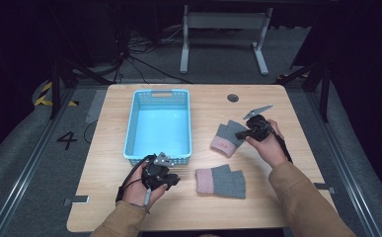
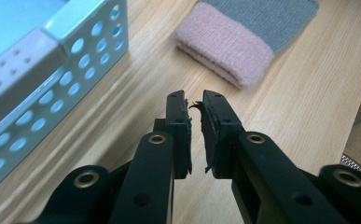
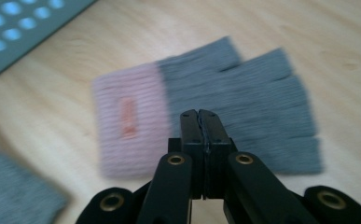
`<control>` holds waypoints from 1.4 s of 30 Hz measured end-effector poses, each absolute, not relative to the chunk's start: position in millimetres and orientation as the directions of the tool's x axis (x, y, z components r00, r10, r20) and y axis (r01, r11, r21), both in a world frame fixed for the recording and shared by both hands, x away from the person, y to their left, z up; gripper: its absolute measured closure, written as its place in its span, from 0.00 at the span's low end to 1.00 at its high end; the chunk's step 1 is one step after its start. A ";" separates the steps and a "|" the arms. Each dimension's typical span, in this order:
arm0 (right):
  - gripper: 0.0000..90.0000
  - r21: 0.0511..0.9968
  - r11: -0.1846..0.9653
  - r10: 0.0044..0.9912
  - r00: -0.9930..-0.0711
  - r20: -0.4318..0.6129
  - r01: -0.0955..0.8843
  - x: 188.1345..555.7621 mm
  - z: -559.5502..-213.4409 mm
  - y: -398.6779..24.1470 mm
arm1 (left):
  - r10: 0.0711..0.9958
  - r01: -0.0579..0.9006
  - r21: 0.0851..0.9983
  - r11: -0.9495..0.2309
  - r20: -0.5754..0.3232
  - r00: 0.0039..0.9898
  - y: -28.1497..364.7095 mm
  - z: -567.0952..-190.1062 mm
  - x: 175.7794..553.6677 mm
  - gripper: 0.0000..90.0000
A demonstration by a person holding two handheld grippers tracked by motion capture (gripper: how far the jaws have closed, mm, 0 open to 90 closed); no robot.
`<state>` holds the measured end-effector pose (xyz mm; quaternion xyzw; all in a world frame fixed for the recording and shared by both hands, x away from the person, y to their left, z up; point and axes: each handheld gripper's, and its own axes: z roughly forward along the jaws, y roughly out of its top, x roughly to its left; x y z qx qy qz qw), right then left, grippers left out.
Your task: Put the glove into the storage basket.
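Note:
Two grey fingerless gloves with pink cuffs lie flat on the wooden table (image 1: pixel 257 98). The near glove (image 1: pixel 220 181) (image 2: pixel 248 42) rests just ahead of my left gripper (image 1: pixel 175 180) (image 2: pixel 195 100). Its jaws stand a narrow gap apart with nothing between them, and a frayed pad edge shows. The far glove (image 1: pixel 226 138) (image 3: pixel 215 98) lies under my right gripper (image 1: pixel 239 134) (image 3: pixel 199 114), which hovers over it with its pads pressed together and empty. That view is blurred by motion.
A light blue perforated basket (image 1: pixel 130 128) (image 2: pixel 52 74) (image 3: pixel 24 28) stands empty at the table's left middle, right beside my left gripper. A small round hole (image 1: pixel 233 98) sits near the table's far edge. A corner of the near glove (image 3: pixel 15 196) lies low and left of my right gripper.

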<state>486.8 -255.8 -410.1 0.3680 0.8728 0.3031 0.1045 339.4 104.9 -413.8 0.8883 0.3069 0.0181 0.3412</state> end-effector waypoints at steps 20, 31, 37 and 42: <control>1.00 0.574 0.562 0.726 -0.688 0.003 0.596 536.9 -428.9 -258.0 | 0.610 0.576 0.613 -0.541 -0.186 0.771 123.0 -418.3 329.4 0.91; 1.00 0.613 0.564 0.708 -0.706 -0.015 0.553 558.9 -425.3 -231.8 | 0.631 0.595 0.608 -0.525 -0.191 0.752 130.3 -421.2 323.6 0.91; 1.00 0.596 0.567 0.715 -0.699 -0.014 0.568 571.1 -433.7 -222.7 | 0.634 0.604 0.601 -0.523 -0.199 0.747 133.8 -424.1 325.1 0.91; 1.00 0.578 0.571 0.723 -0.690 -0.020 0.582 574.8 -437.8 -223.2 | 0.631 0.601 0.604 -0.524 -0.199 0.750 132.1 -423.6 326.3 0.91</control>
